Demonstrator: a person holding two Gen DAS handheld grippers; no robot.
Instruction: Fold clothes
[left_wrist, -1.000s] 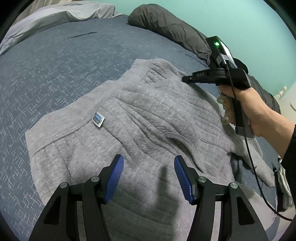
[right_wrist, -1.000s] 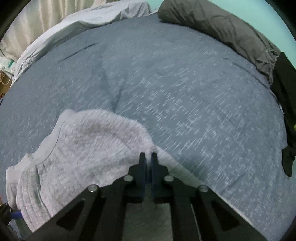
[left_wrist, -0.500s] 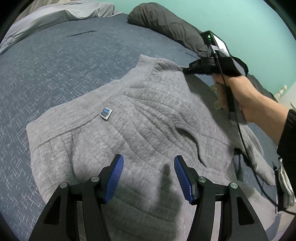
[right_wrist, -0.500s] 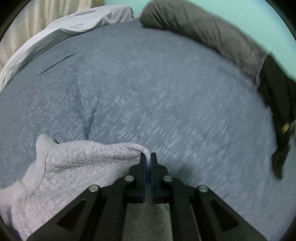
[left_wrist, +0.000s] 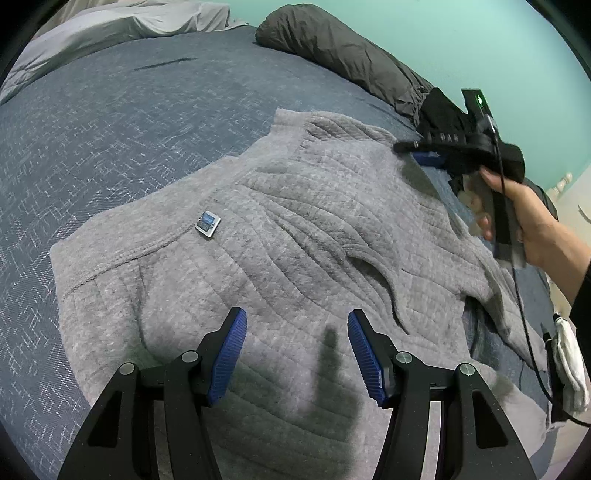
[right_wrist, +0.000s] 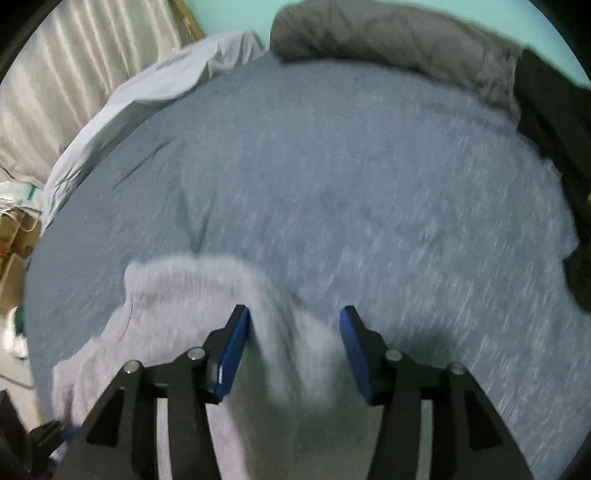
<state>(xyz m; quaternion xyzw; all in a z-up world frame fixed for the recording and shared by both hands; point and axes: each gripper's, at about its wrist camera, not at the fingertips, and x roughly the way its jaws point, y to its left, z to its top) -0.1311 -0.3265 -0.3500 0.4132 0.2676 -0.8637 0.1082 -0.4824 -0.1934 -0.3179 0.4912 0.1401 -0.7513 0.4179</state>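
Observation:
A grey quilted sweater (left_wrist: 295, 236) lies spread on the blue bedspread (left_wrist: 110, 110), with a small blue-and-white label (left_wrist: 207, 223) on it. My left gripper (left_wrist: 297, 343) is open and empty, hovering over the sweater's near part. My right gripper (right_wrist: 293, 339) is open, with the sweater's far corner (right_wrist: 207, 295) lying loose under and between its fingers. In the left wrist view the right gripper (left_wrist: 424, 147) is held in a hand at the sweater's far right edge.
A dark grey pillow (left_wrist: 343, 55) lies along the far edge by the teal wall. A light grey sheet (left_wrist: 122, 26) is bunched at the far left. A black garment (right_wrist: 554, 122) lies at the right. Boxes (right_wrist: 14, 251) stand beside the bed.
My right gripper pulled the sweater's far corner outward, then opened and let it go. The sweater now lies flatter. My left gripper stayed open and hardly moved.

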